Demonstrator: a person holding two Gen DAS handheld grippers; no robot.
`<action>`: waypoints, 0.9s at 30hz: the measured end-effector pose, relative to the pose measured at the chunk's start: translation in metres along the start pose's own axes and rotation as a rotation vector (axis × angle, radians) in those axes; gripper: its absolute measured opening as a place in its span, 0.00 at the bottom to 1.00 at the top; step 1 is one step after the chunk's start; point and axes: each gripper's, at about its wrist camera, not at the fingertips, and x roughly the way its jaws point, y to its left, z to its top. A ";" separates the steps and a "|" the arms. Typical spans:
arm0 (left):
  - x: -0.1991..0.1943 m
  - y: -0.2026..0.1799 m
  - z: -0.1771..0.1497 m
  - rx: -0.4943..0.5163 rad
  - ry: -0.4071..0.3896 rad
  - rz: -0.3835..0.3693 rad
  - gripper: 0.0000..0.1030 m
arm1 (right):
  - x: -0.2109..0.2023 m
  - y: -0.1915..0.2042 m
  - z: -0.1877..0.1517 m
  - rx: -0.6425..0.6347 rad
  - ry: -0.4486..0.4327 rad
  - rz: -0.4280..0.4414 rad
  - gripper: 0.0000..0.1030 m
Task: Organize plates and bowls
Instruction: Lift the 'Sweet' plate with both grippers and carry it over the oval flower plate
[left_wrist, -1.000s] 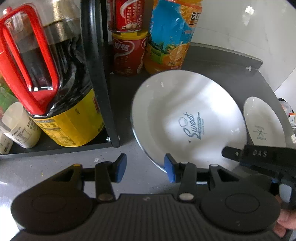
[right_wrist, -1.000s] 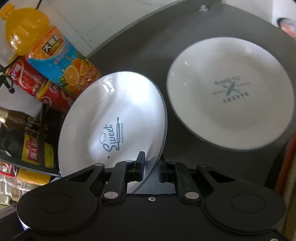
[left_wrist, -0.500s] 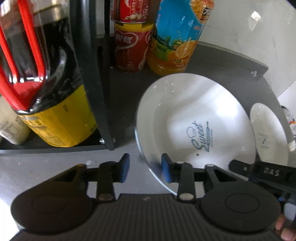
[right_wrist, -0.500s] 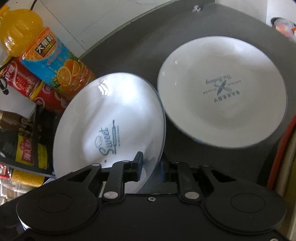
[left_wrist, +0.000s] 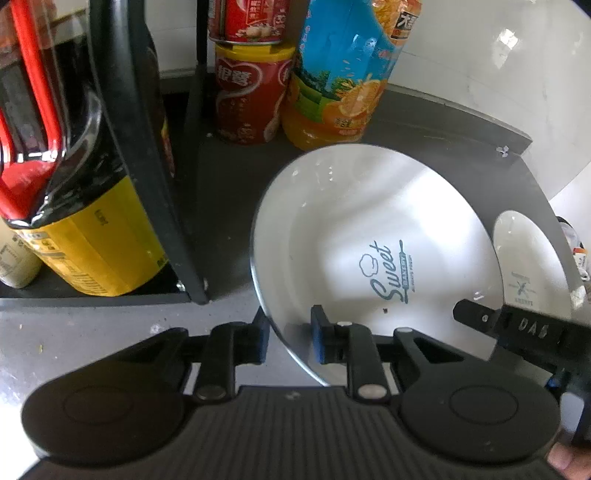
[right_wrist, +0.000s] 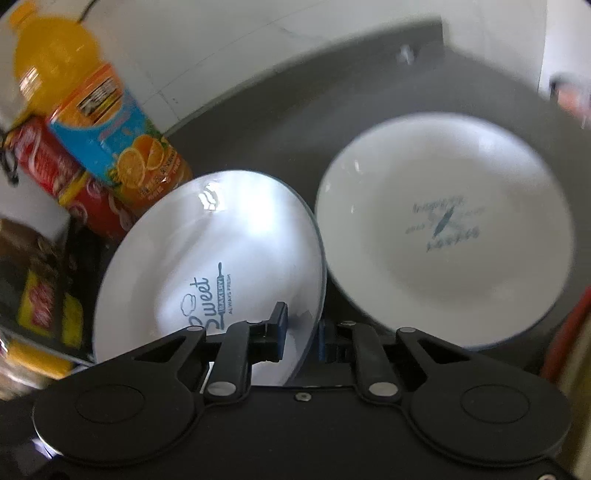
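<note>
A white plate printed "Sweet" hangs tilted above the dark counter. My right gripper is shut on its near rim, and its jaws are still closing tighter. One of its black fingers shows at the plate's right edge in the left wrist view. My left gripper straddles the plate's lower left rim. Its jaws are closing, with a sliver of counter still visible between the left pad and the rim. A second white plate with a bakery print lies flat on the counter to the right.
An orange juice bottle and stacked red cans stand at the back by the white wall. A black rack post and a big dark bottle with a yellow label are close on the left. The dark counter is bare behind the plates.
My left gripper's jaws have narrowed and now sit on either side of the plate's rim. My right gripper has kept hold of the plate and rolled a little; its view is now blurred.
</note>
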 end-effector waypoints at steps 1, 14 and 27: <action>-0.003 0.000 0.000 -0.002 -0.004 -0.009 0.20 | -0.004 0.004 -0.001 -0.027 -0.023 -0.015 0.15; -0.033 0.007 -0.002 -0.029 -0.047 -0.022 0.15 | -0.037 -0.003 -0.007 0.033 -0.052 0.059 0.11; -0.063 0.011 -0.018 -0.034 -0.071 -0.045 0.15 | -0.069 -0.006 -0.022 0.048 -0.092 0.096 0.12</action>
